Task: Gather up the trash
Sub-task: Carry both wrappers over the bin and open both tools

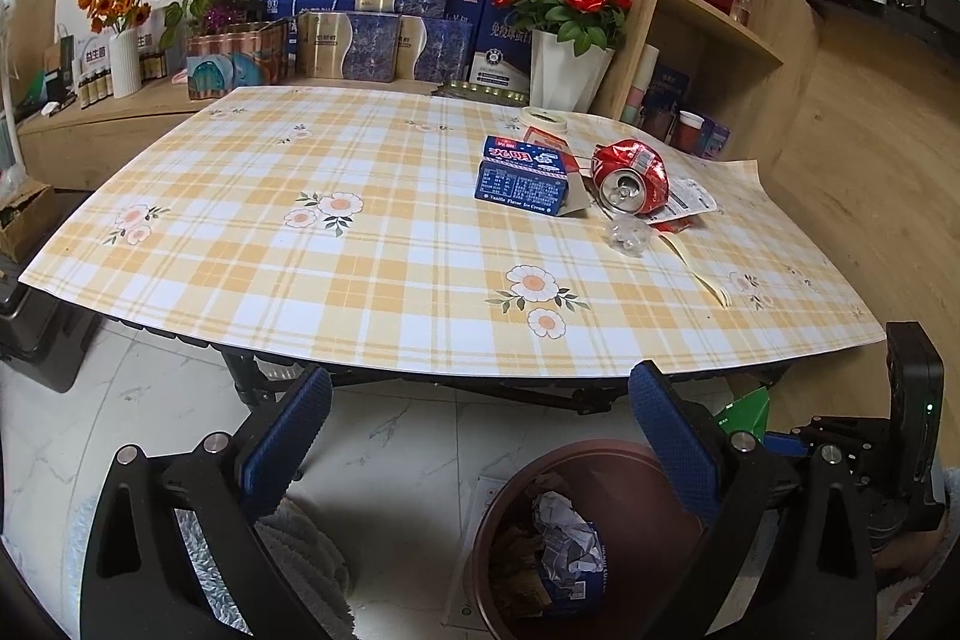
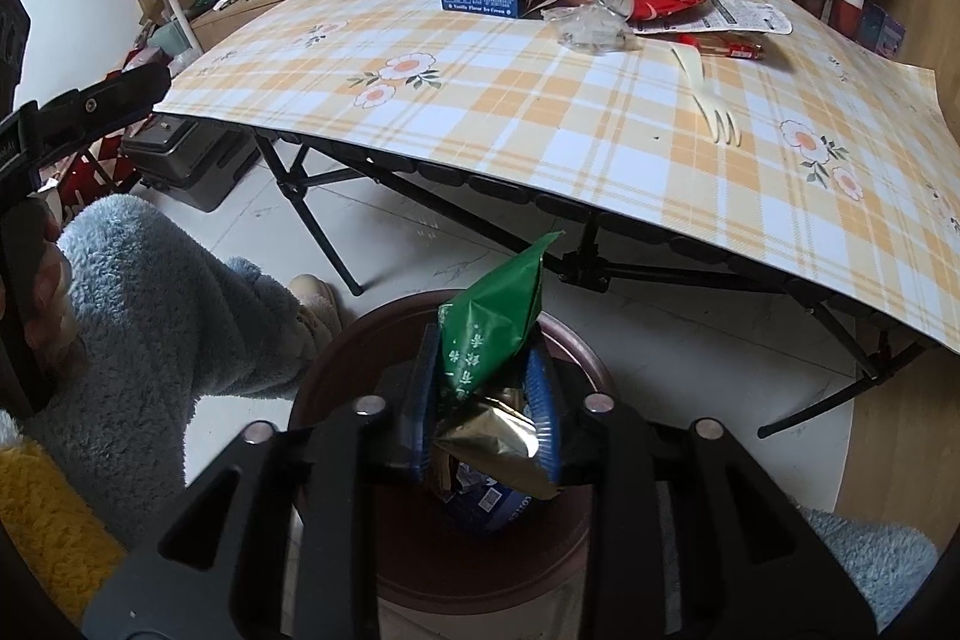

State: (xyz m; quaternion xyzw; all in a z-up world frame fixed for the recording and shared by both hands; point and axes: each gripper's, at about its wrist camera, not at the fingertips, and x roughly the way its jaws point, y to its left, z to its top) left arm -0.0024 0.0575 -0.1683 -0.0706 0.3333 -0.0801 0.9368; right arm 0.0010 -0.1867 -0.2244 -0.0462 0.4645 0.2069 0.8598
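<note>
over the brown trash bin, right gripper pointing steeply down, blue pads on either side of a green wrapper with a gold foil underside; whether still pinched or just slack between the pads, cannot tell. wrapper tip poking up toward 12 o'clock, foil end hanging toward 5 o'clock into the bin mouth. inside the bin, crumpled paper and a blue carton among other scraps. left gripper spread wide with nothing between its blue fingers, hovering beside the bin's rim at about 9 o'clock from it, above pale marble floor. up on the checked tablecloth, remaining trash gathered toward 1 o'clock in the left wrist view: blue ice cream box, crushed red can lying on its side just right of the box, open end facing the camera, resting on a printed paper packet; clear crumpled plastic just below the can at 6 o'clock; pale plastic fork stretching toward 4 o'clock, tines near the cloth's edge. at the left of the right wrist view, a fluffy blue sleeve.
</note>
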